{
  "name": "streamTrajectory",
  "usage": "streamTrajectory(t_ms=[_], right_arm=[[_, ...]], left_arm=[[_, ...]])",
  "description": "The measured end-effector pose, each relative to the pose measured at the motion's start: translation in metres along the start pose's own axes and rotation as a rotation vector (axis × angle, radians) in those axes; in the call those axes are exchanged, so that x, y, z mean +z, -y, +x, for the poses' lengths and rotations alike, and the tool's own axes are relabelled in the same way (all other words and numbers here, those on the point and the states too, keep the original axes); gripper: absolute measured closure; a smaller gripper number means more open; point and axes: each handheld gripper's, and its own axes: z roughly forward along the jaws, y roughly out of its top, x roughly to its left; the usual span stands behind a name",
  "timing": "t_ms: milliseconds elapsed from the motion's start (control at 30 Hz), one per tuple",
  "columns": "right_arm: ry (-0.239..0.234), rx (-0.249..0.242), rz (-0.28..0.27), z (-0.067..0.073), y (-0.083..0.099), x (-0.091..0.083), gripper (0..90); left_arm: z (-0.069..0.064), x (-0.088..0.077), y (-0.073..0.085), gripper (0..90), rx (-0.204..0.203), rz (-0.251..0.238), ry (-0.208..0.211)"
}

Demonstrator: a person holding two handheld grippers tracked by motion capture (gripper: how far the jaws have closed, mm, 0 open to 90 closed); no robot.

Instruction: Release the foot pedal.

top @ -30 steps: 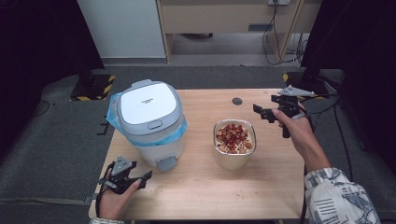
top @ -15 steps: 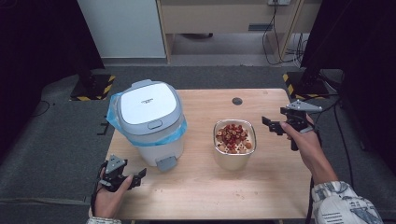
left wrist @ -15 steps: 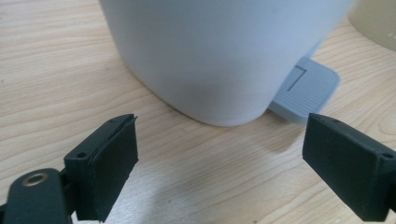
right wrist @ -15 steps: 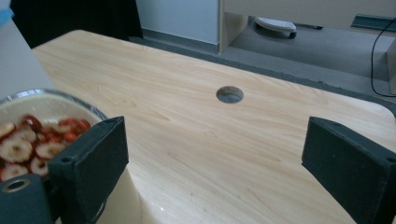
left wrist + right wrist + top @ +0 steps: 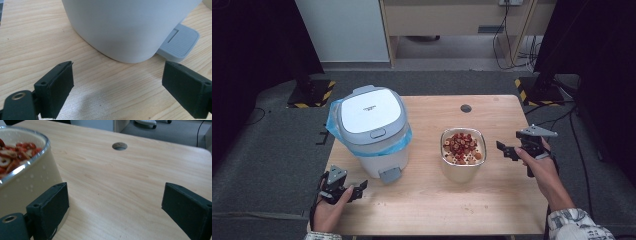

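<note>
From the high view, the left gripper sat near the pedal of the white bin, while the right gripper hovered just beside the bowl of red slices. In the left gripper view, the jaws, just opened, stood spread with nothing between them, facing the bin. In the right gripper view, the jaws stood spread and empty, the bowl beside one.
</note>
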Motion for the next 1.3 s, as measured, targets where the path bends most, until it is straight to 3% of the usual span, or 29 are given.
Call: streamTrajectory(t_ms=[333, 733, 967, 1300], right_arm=[[0.002, 0.025, 0.061, -0.002, 0.032, 0.000, 7.9], [-0.005, 0.036, 0.147, -0.002, 0.052, 0.009, 8.2], [0.049, 0.078, 0.139, -0.007, 0.057, 0.017, 8.4], [0.096, 0.113, 0.176, -0.007, 0.066, 0.028, 7.1]], left_arm=[[0.004, 0.005, 0.003, 9.3, 0.014, 0.035, -0.021], [0.011, 0.014, 0.007, 8.2, 0.029, 0.079, -0.046], [0.023, 0.021, 0.011, 8.1, 0.016, 0.095, -0.056], [0.038, 0.031, 0.014, 7.8, -0.001, 0.089, -0.058]])
